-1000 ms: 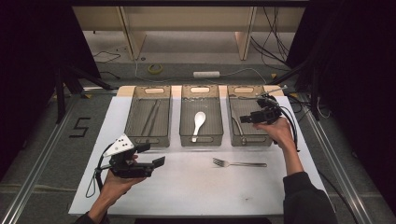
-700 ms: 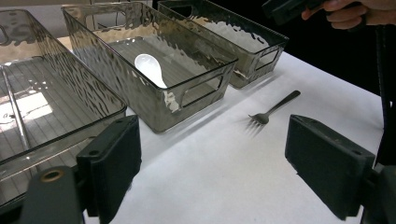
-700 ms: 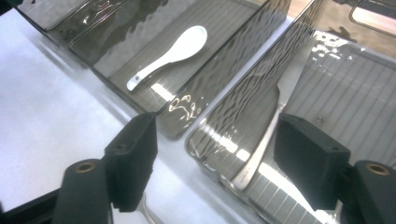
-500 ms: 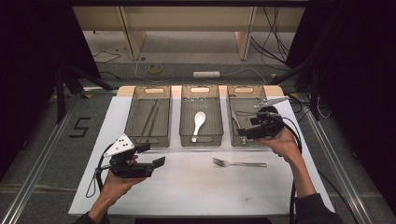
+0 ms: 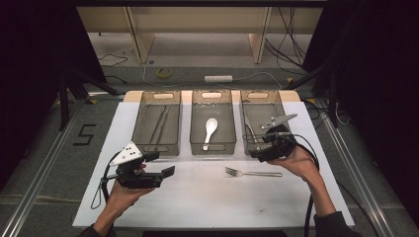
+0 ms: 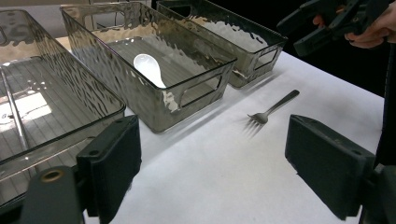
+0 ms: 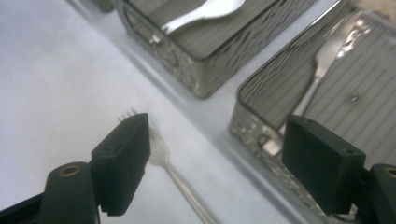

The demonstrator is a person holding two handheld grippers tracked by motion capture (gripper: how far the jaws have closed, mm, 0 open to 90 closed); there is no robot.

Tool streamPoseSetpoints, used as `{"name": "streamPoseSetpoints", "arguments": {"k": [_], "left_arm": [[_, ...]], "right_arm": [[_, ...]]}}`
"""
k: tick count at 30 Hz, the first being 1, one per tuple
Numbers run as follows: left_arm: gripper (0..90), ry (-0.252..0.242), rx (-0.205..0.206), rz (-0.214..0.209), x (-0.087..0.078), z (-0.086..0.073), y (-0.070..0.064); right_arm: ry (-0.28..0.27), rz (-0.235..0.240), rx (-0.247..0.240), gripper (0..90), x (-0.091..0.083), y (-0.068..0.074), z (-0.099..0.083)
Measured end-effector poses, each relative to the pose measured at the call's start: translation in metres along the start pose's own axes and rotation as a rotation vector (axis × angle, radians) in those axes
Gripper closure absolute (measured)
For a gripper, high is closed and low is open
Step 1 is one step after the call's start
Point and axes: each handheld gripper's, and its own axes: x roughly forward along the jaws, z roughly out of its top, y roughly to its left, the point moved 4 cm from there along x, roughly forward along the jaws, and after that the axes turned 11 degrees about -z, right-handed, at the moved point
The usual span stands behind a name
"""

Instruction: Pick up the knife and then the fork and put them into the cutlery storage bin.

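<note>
The left gripper is held with jaws spread wide and empty above the white tabletop, at about 5 o'clock from the left bin, whose neighbour, the middle bin, holds a white spoon. The fork is seen flat on the tabletop at 6 o'clock from the right bin, tines toward 9 o'clock. The right gripper is held wide and empty just above the fork, near that bin's front wall.
</note>
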Motion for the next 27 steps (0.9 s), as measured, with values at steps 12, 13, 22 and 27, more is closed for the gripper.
{"name": "streamPoseSetpoints", "arguments": {"k": [12,13,22,27], "left_arm": [[18.2,-0.005,0.002,-0.006,0.001,0.001,-0.001],[18.1,-0.008,-0.002,-0.006,0.002,0.002,-0.001],[18.1,-0.012,-0.007,0.001,0.0,0.001,0.0],[18.1,-0.015,-0.007,0.006,-0.003,0.0,0.0]], "right_arm": [[0.109,0.029,-0.053,23.7,0.014,0.009,-0.016],[0.112,0.027,-0.057,23.7,0.014,0.01,-0.016],[0.154,0.027,-0.103,25.9,0.021,0.015,-0.02],[0.207,0.024,-0.142,29.0,0.031,0.02,-0.024]]}}
